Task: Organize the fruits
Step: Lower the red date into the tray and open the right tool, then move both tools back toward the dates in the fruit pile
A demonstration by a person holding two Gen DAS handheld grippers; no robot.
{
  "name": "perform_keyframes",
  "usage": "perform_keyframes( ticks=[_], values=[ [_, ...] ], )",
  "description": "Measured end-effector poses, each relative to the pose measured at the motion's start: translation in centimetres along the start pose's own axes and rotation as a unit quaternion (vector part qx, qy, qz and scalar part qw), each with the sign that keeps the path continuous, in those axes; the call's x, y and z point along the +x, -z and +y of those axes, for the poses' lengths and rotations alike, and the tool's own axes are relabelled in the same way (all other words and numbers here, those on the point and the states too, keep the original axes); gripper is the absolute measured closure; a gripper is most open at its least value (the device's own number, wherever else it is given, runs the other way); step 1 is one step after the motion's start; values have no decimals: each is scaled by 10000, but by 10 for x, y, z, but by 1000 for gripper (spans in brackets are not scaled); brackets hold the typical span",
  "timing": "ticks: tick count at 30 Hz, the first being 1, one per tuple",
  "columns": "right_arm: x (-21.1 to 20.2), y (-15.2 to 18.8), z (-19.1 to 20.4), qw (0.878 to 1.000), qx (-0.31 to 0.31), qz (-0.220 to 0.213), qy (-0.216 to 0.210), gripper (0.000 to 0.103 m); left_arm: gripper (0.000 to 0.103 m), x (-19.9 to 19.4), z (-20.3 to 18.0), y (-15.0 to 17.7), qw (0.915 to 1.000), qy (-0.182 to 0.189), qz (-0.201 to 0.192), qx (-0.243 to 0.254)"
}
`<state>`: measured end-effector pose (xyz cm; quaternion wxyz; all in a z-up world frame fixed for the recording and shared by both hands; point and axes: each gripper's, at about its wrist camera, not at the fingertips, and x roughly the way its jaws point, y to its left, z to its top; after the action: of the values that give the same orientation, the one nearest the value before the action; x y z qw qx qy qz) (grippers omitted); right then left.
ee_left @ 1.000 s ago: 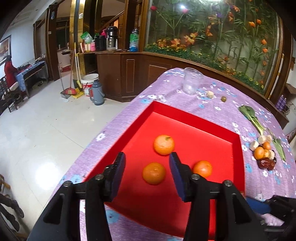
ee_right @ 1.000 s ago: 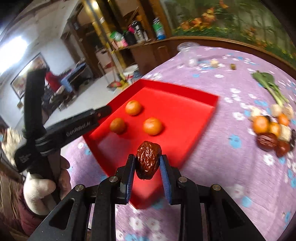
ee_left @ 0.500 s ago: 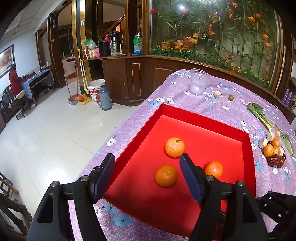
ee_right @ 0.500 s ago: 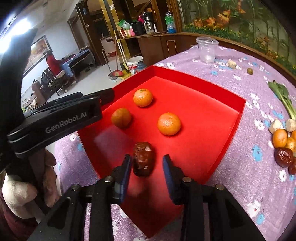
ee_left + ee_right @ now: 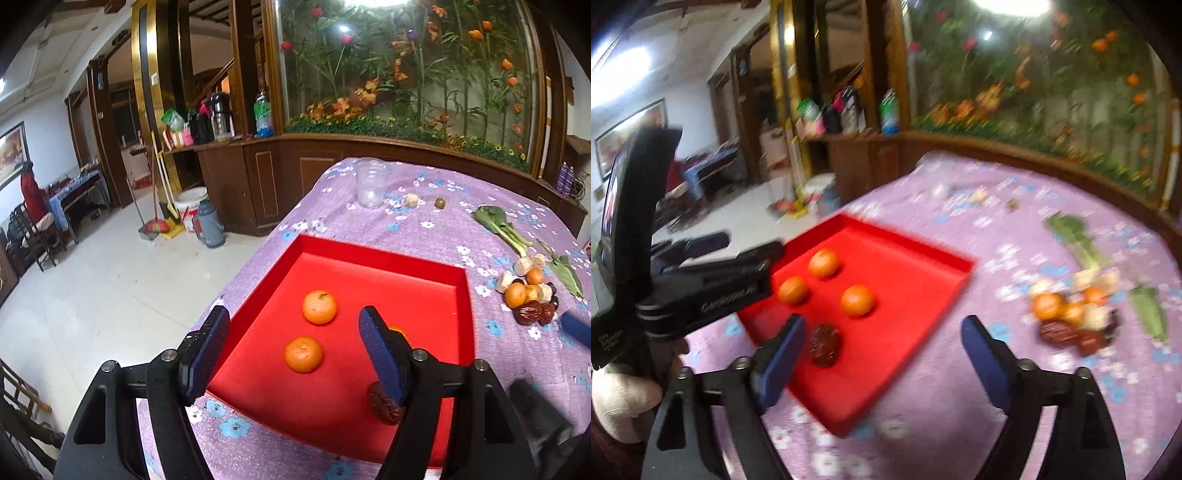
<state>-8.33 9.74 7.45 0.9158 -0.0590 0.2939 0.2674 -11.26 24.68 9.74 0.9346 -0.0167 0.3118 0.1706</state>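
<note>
A red tray (image 5: 388, 266) (image 5: 923, 254) lies on the purple flowered tablecloth. In it are three oranges (image 5: 319, 307) (image 5: 303, 353) (image 5: 857, 300) and a dark red date (image 5: 824, 345), which also shows near the tray's front in the left wrist view (image 5: 382, 404). My left gripper (image 5: 295, 349) is open and empty above the tray's near left part. My right gripper (image 5: 882, 352) is open and empty above the tray's near right edge, the date just inside its left finger. A heap of oranges, dates and pale pieces (image 5: 530, 295) (image 5: 1071, 317) lies on the cloth right of the tray.
A clear plastic cup (image 5: 370, 187) stands at the table's far end, with a small pale item (image 5: 411, 200) and a small brown fruit (image 5: 439, 202) beside it. Leafy greens (image 5: 500, 227) (image 5: 1075, 236) lie at the right. The table's left edge drops to the floor.
My right gripper has opened, left the date in the tray and pulled back and to the right. My left gripper has opened wider and drawn back.
</note>
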Motion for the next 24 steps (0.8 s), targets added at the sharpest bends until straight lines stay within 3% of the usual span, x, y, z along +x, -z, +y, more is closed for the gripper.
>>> perform_keyframes(
  ticks=[4, 6, 9, 11, 13, 15, 18, 20, 22, 24],
  values=[
    [-39, 2, -23, 9957, 142, -756, 512, 0, 31, -24, -9, -6, 9991, 134, -404, -27],
    [-55, 7, -40, 9912, 110, -996, 860, 0, 21, -37, -14, -9, 9972, 336, -661, -63],
    [-63, 13, -72, 9877, 145, -699, 1390, 0, 15, -47, -24, -16, 9940, 745, -798, -85],
    [-64, 19, -104, 9877, 468, -343, 1451, 1, 15, -47, -35, -19, 9926, 956, -743, -5],
    [-65, 25, -129, 9861, 813, -124, 1443, 9, 15, -43, -53, -21, 9905, 1223, -604, 162],
    [-61, 32, -156, 9840, 1194, 138, 1313, 30, 15, -36, -75, -20, 9875, 1477, -415, 372],
    [-53, 44, -181, 9792, 1620, 401, 1156, 46, 15, -27, -108, -16, 9809, 1818, -215, 653],
    [-43, 49, -193, 9770, 1790, 512, 1041, 48, 16, -17, -131, -12, 9749, 2062, -25, 840],
    [-31, 51, -201, 9748, 1925, 584, 966, 48, 26, -8, -149, -9, 9698, 2240, 183, 951],
    [-22, 53, -208, 9736, 2026, 632, 836, 49, 49, 5, -164, -7, 9637, 2425, 441, 1027]
  ],
)
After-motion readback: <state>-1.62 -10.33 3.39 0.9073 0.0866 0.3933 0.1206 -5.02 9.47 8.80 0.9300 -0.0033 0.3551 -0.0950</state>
